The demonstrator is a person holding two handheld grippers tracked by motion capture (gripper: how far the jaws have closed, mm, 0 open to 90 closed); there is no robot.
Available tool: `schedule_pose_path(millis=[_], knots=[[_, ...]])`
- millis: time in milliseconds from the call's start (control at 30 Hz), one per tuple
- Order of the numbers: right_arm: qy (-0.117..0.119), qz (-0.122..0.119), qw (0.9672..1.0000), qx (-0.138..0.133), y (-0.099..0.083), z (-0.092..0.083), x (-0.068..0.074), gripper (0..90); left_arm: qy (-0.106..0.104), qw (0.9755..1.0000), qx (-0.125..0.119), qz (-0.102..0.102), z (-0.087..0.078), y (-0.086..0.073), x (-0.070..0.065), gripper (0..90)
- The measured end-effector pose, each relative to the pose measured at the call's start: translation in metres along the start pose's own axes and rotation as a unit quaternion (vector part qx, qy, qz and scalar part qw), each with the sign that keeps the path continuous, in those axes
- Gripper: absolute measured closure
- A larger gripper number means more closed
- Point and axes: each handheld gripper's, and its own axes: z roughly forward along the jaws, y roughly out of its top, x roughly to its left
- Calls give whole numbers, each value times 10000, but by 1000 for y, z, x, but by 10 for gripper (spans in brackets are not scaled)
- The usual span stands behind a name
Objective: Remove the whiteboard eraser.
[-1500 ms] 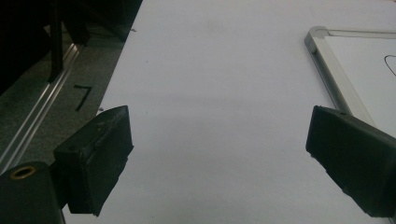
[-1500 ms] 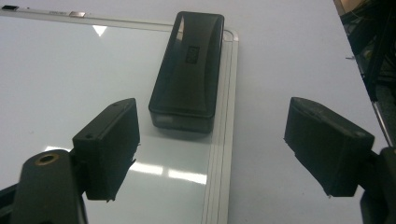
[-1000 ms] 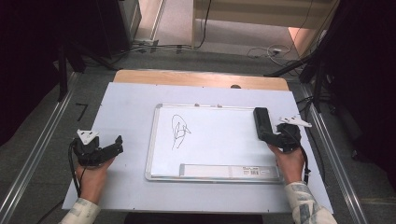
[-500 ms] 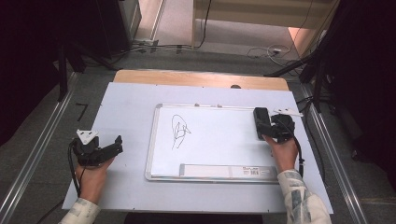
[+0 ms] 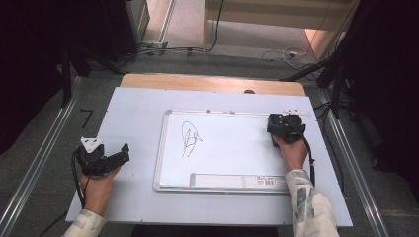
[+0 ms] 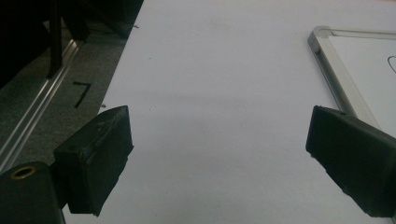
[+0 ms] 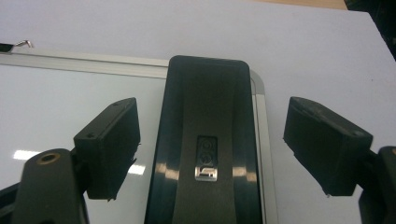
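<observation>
Now your right gripper [image 7: 210, 135] has its jaws wide apart on either side of the black eraser [image 7: 205, 140], not touching it | eraser lies on the whiteboard [image 5: 227, 148] at its far right corner, toward the tabletop's [image 5: 133, 113] right edge | your left gripper [image 6: 219, 154] rests near the left edge, jaws wide, holding nothing.

- You sit at a pale table [image 5: 133, 106] with a wooden far edge [image 5: 197, 83].
- Grey floor [image 5: 44, 123] and metal rails [image 5: 34, 165] flank you.
- Cables [image 5: 276, 53] trail far off, between dark sides.
</observation>
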Motion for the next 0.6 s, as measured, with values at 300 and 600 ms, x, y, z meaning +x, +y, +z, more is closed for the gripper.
schedule_pose_path(millis=[300, 600], knots=[[63, 51, 9999, 79, -1, 9, -1, 232, 6, 10000, 49, 28, 1, 0, 1, 77], [150, 109, 9998, 110, -2, 13, 3, 320, 18, 10000, 68, 19, 1, -1, 1, 76]])
